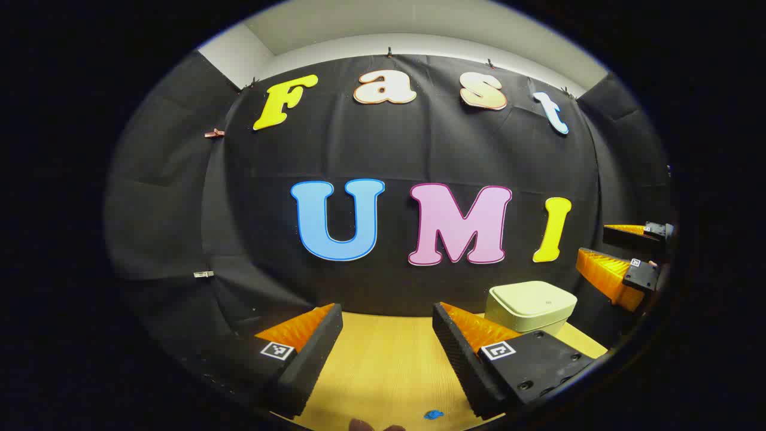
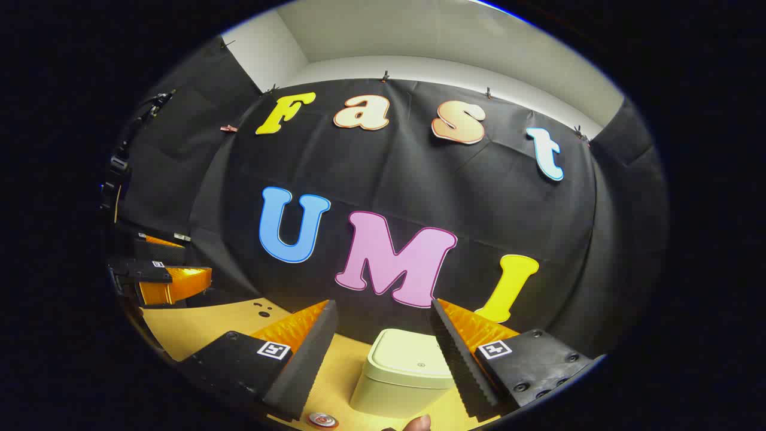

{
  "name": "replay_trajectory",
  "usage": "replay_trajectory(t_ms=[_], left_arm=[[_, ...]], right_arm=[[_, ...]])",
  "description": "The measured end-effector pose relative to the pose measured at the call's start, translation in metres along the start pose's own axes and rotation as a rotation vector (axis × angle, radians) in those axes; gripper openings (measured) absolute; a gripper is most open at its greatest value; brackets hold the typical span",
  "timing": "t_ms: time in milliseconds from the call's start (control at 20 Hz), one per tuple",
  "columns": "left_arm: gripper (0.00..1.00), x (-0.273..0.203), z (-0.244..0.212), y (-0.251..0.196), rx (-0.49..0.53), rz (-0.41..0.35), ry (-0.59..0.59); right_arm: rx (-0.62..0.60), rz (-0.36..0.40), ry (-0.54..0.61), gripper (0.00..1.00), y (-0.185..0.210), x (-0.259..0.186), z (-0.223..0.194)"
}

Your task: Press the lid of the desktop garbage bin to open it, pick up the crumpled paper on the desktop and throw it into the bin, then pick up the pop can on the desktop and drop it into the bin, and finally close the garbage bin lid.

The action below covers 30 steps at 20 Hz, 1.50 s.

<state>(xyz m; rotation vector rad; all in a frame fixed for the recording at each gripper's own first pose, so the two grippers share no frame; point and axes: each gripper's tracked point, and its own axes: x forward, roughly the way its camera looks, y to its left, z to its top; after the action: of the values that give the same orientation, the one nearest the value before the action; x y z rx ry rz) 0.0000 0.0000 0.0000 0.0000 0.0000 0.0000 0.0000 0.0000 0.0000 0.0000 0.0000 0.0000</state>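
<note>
The pale green bin point(image 2: 407, 371) stands on the wooden table point(image 2: 197, 326) with its lid down. It sits just beyond my right gripper point(image 2: 383, 306), roughly in line with the gap between its open, empty fingers. At the bottom edge a round red and silver top point(image 2: 322, 419) looks like the pop can. In the left gripper view the bin point(image 1: 529, 305) is off to the right, beyond my left gripper point(image 1: 388, 308), which is open and holds nothing. The right gripper point(image 1: 625, 254) hovers to the right of the bin, fingers apart.
A small blue scrap point(image 1: 433, 414) lies on the table point(image 1: 389, 359) near my left gripper's fingers. The black cloth wall rises close behind the bin. The left gripper point(image 2: 164, 269) shows far left over the table edge, near a few dark spots point(image 2: 261, 308).
</note>
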Motion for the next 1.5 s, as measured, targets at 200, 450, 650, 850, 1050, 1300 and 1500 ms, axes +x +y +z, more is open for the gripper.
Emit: replay_trajectory(t_ms=[200, 450, 650, 850, 1050, 1300, 1500], left_arm=[[0.97, 0.004, 0.001, 0.0, 0.016, 0.003, -0.005], [0.97, 0.01, 0.0, -0.001, 0.012, -0.01, -0.004], [0.97, 0.014, -0.007, -0.006, 0.013, -0.039, 0.0], [0.98, 0.015, -0.011, -0.011, 0.039, -0.059, 0.004], [0.98, 0.018, -0.013, -0.019, 0.037, -0.062, 0.012], [0.98, 0.022, -0.012, -0.024, 0.042, -0.066, 0.011], [0.98, 0.025, -0.011, -0.027, 0.036, -0.071, 0.012]], right_arm=[[0.009, -0.007, -0.012, 0.97, -0.005, 0.001, 0.002], [0.025, -0.057, -0.029, 0.97, -0.02, -0.003, 0.003], [-0.033, -0.084, -0.027, 0.97, -0.035, -0.008, -0.002], [0.0, -0.066, 0.002, 0.98, -0.034, -0.012, -0.015], [0.022, -0.049, 0.036, 0.98, -0.037, -0.003, -0.026], [0.057, -0.003, 0.065, 0.96, -0.037, 0.009, -0.031], [0.106, -0.007, 0.098, 0.24, -0.049, 0.017, -0.037]])
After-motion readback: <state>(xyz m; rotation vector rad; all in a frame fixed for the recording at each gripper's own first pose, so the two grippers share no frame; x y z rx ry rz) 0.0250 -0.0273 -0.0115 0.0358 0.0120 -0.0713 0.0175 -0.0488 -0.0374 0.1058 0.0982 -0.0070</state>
